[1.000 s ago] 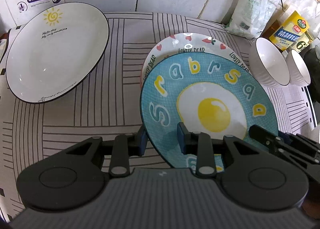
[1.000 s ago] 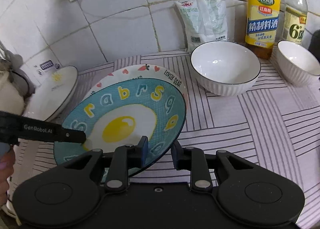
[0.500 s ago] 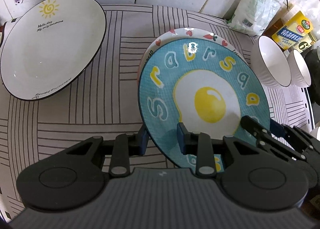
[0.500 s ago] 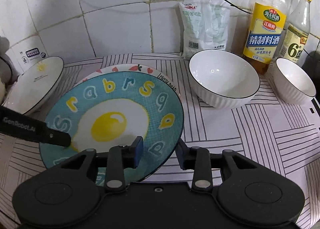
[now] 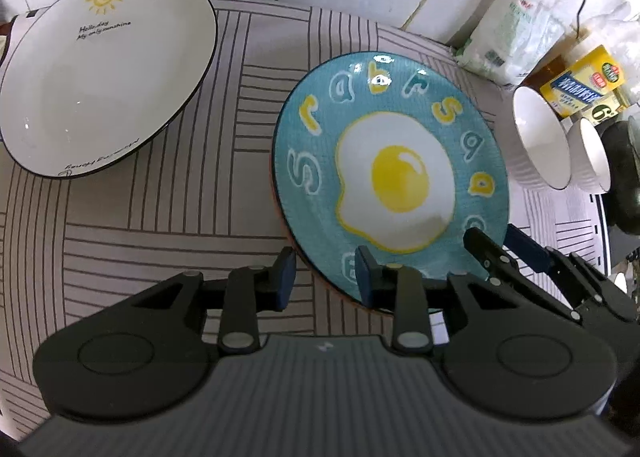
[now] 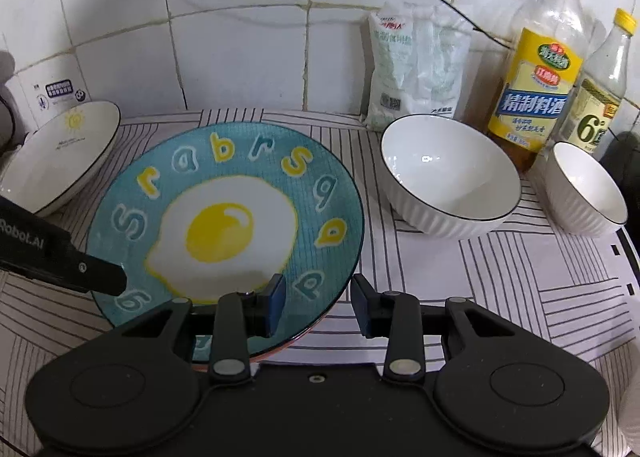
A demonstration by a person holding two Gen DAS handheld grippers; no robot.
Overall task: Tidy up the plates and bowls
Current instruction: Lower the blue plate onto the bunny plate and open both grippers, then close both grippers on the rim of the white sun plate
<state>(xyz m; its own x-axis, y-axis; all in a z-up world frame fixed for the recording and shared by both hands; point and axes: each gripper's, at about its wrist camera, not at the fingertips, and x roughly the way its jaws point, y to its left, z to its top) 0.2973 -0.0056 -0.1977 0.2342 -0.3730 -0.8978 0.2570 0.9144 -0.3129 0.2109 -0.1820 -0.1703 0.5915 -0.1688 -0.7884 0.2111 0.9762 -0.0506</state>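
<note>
Both my left tongs and right tongs were spread astride the round blue fried-egg plate's rim, pinching nothing, to steady it on the striped worktop.

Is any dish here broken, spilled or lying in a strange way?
Nothing looks broken or spilled. One oddity: the sun plate is tilted, its left edge raised on something at the frame edge, not flat on the mat. The egg plate looks whole, and both bowls stand upright and empty.
</note>
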